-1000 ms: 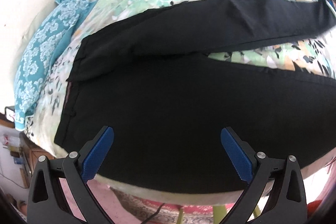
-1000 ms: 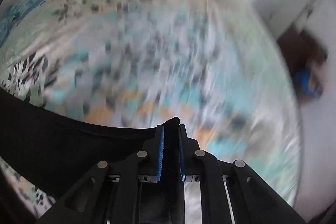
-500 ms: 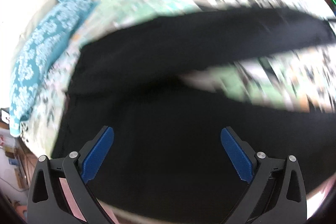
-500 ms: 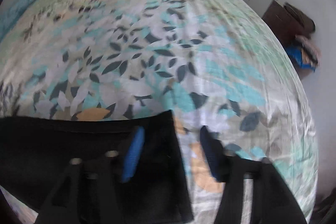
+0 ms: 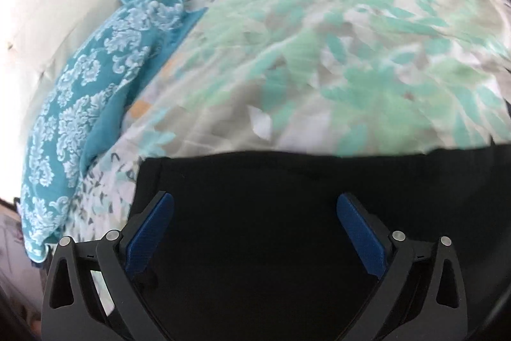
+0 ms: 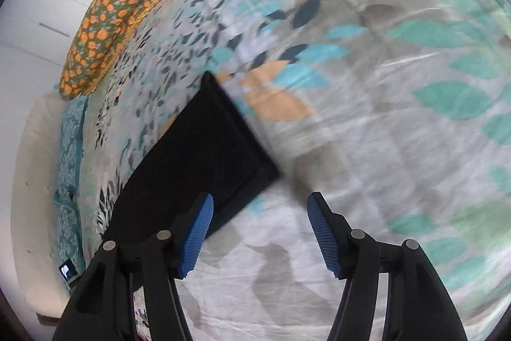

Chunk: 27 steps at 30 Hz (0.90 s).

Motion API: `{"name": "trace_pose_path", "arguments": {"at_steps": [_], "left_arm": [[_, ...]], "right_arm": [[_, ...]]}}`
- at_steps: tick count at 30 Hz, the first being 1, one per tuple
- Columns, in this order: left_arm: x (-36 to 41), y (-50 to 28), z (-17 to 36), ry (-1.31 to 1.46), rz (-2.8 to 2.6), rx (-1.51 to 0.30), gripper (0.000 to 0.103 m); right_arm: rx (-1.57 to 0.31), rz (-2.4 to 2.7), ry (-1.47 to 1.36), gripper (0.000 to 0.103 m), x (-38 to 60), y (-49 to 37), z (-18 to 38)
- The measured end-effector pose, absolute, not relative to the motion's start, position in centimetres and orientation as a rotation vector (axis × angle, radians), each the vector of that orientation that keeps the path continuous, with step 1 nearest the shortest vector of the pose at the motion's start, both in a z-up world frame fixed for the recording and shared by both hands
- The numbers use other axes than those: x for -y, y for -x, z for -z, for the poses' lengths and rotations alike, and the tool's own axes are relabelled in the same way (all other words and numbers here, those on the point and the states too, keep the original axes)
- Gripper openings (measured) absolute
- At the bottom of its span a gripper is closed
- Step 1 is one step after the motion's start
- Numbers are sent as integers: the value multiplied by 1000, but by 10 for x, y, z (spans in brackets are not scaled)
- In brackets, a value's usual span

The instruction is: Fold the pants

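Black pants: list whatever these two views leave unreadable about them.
- Left wrist view: the black pants run off the bottom and right edges; the left gripper covers part, so the waistband is not readable.
- Right wrist view: only one end of the pants shows, motion-blurred.
- Fold count: unreadable in dark fabric.

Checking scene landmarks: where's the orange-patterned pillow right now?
The orange-patterned pillow shows only in the right wrist view, upper left, at the far edge of the leaf-print bedsheet against the white wall, beyond the black pants.
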<state>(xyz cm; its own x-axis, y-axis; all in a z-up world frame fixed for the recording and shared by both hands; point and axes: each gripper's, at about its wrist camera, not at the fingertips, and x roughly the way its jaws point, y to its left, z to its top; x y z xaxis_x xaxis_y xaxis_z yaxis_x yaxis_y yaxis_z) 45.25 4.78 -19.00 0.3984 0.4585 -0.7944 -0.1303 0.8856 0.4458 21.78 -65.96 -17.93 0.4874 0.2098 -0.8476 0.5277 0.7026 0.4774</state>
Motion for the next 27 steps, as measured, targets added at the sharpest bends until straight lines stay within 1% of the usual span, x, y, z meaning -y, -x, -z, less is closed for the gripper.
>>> {"name": "trace_pose_path", "arguments": {"at_steps": [1,2,3,4,5,6,9,11,12,15,16,17,18,19,21,23,24,25,27], "left_arm": [[-50,-454,191,-335,-384,-1105,103],[-50,-454,192,-336,-387,-1102,103],[-50,-456,193,-341,-389,-1095,103],[-49,-456,193,-347,-391,-1089,103],[-50,-456,193,-349,-390,-1086,103],[-51,-457,192,-346,-388,-1088,103],[-50,-458,191,-313,-370,-1099,103],[-52,-457,193,-294,-360,-1086,103],[-52,-456,194,-291,-359,-1077,103],[-50,-455,194,-306,-365,-1061,103],[-49,-455,191,-310,-361,-1062,103],[-50,-454,187,-308,-354,-1068,103],[-50,-452,183,-310,-360,-1075,102],[-52,-446,174,-309,-380,-1072,101],[-51,-424,153,-274,-344,-1028,101],[-42,-383,131,-239,-254,-975,101],[-35,-362,124,-238,-211,-964,101],[-23,-333,120,-239,-149,-958,102],[1,-284,123,-252,-46,-977,102]], "right_arm": [[-1069,230,-783,62,655,-225,181],[-1063,243,-765,58,650,-234,183],[-1071,256,-746,52,645,-241,186],[-1122,309,-666,30,639,-249,188],[-1149,329,-603,23,632,-254,186],[-1161,327,-540,19,625,-255,179],[-1193,374,-354,18,608,-246,165],[-1237,388,-378,18,611,-233,183],[-1211,398,-391,19,611,-230,186],[-1192,437,-349,24,602,-235,184],[-1180,441,-344,35,600,-235,182],[-1170,466,-342,52,600,-230,176],[-1155,490,-348,59,601,-223,169],[-1125,508,-357,61,601,-216,160],[-1059,516,-351,63,588,-188,134],[-1027,498,-323,73,556,-148,112],[-1014,475,-336,77,538,-131,107],[-1007,437,-371,83,517,-109,105],[-1018,343,-478,83,476,-66,113]]}}
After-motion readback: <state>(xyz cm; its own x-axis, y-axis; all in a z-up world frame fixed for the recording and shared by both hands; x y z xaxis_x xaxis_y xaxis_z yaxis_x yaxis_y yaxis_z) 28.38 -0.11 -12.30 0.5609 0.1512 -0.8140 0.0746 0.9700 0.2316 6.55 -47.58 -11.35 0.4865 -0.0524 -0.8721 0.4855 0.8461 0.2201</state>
